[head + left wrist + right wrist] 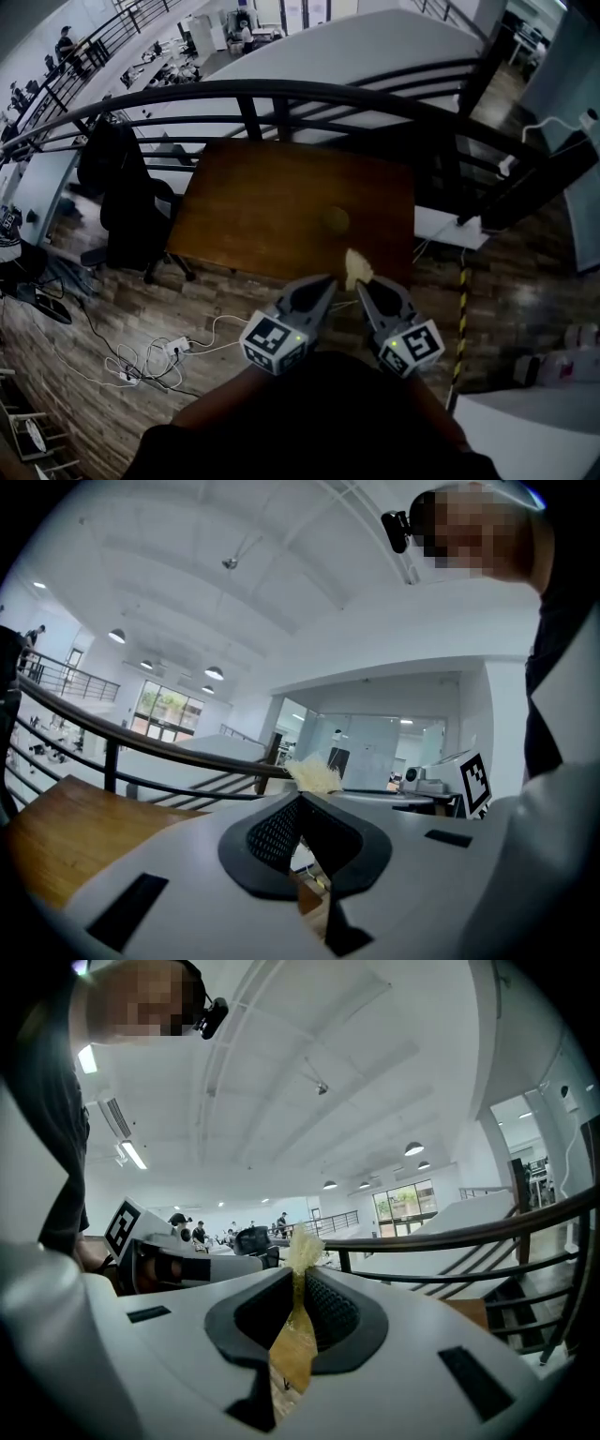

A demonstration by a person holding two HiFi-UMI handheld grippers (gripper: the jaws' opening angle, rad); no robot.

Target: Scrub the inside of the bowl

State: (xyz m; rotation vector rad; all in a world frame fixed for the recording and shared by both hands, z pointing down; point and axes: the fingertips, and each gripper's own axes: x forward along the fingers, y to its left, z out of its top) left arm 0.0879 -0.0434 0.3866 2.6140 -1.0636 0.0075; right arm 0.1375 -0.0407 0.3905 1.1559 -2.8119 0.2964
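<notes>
Jaws of the left gripper (300, 801): pressed together, nothing between them.
Jaws of the right gripper (300, 1277): pinching 1 pale yellow scrubbing pad (302, 1244), which runs up between the jaws and sticks out past their tips as a frayed tuft.
2 grippers side by side, tips near each other; the tuft sits just beyond the left jaws' tips.
1 bowl (335, 220): dim round shape, brown like the surface under it, ahead of both pairs of jaws and well apart from them; detail too dark to tell.
1 counter (244, 216): wooden top, carries the bowl, ahead of the jaws.
1 railing (281, 94): dark, curved, beyond the counter.
Plank floor (112, 319): white cables (150, 361) lie left of the left jaws.
</notes>
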